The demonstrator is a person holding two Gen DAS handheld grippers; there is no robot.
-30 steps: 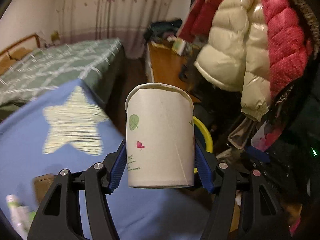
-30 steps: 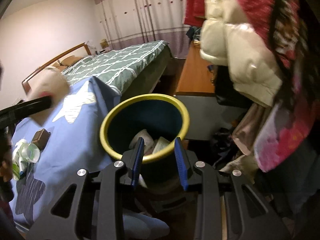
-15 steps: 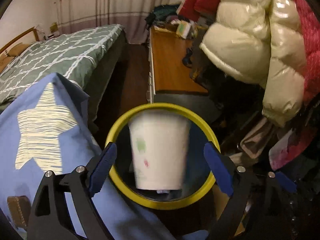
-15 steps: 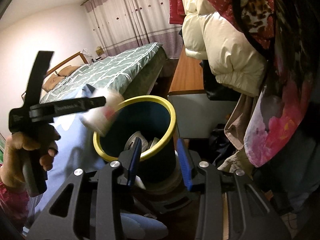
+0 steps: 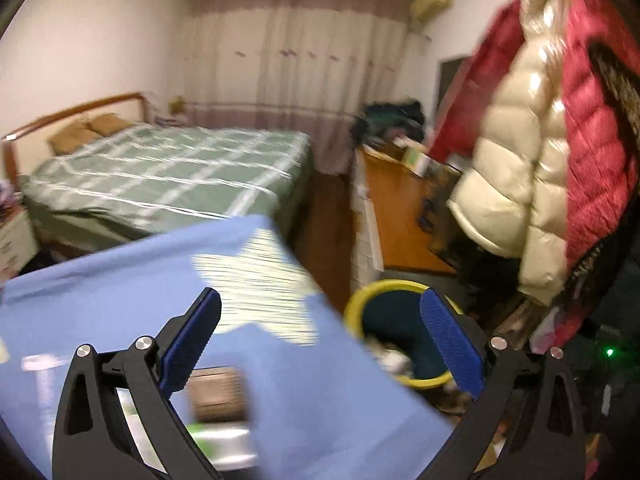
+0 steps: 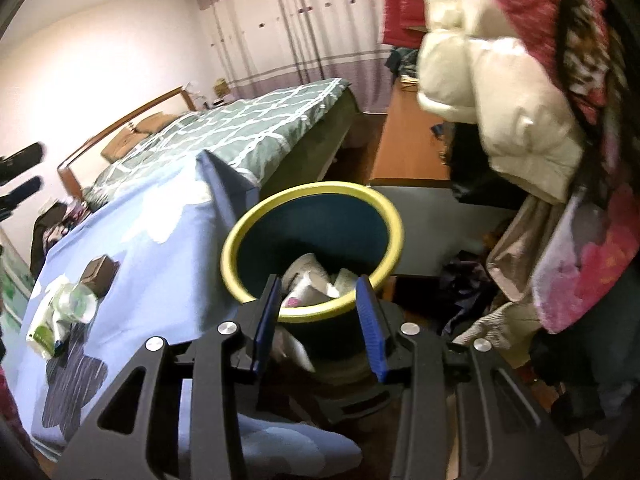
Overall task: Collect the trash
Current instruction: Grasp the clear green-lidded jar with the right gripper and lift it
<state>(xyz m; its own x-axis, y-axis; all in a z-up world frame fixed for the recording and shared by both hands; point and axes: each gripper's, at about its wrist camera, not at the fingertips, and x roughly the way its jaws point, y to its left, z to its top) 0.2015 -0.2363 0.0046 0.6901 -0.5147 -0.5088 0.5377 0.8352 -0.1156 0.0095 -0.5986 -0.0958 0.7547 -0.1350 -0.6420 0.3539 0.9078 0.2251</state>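
1. The left gripper (image 5: 320,336) is seen with its blue-padded jaws spread wide and nothing held between them; it hangs above the blue cloth with pale star shapes (image 5: 120,292), and the picture is blurred.
2. The round dark-blue trash bin with a yellow rim (image 5: 400,320) is seen low and to the right in the left wrist view, just beside the right edge of the cloth.
3. The right gripper (image 6: 318,320) is seen partly open and empty, its blue pads standing to either side of the near rim of the bin (image 6: 312,196).
4. A white paper cup with small printed marks (image 6: 308,294) lies on its side inside the bin, among other pale crumpled waste (image 6: 304,266).
5. On the cloth, at the near left, a brown box-shaped item (image 6: 98,274) rests just beside a heap of clear and green-white wrappers (image 6: 60,312).
6. A bed with a green checked cover (image 6: 248,128) stands further back, and puffy cream and red jackets (image 6: 500,92) hang at the right.
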